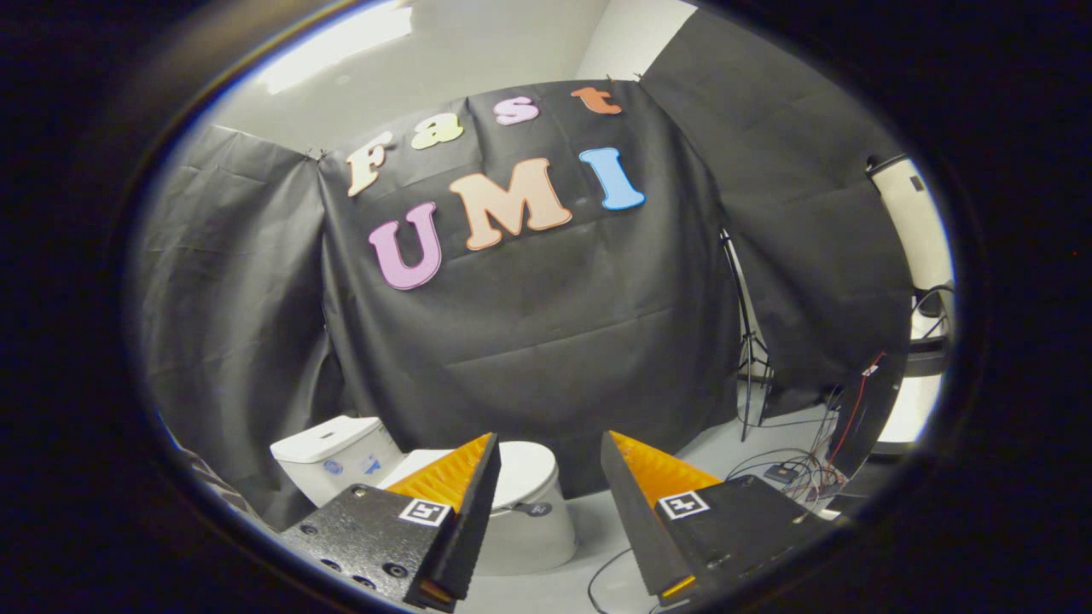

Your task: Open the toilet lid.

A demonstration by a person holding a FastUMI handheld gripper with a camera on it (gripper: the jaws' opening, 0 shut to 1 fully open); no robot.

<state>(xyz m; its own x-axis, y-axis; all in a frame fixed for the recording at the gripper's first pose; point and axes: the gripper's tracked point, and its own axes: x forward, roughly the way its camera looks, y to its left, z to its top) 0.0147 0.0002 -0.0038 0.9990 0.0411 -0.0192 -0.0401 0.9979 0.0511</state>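
Staged recording booth, not a real bathroom: creased black cloth wall (546, 341) hung beyond the gripper (546, 460), its fingers spread apart with nothing between them. White ceramic toilet (529, 503) with closed lid just ahead, thin metal tripod stand (751, 350) and loose tangled cables (793, 469) on grey floor off to the right.

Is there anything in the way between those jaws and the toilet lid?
Nothing visible. The gripper is open and holds nothing; the closed toilet lid lies beyond its jaws, with bare air between. The cables lie off to the side on the floor.
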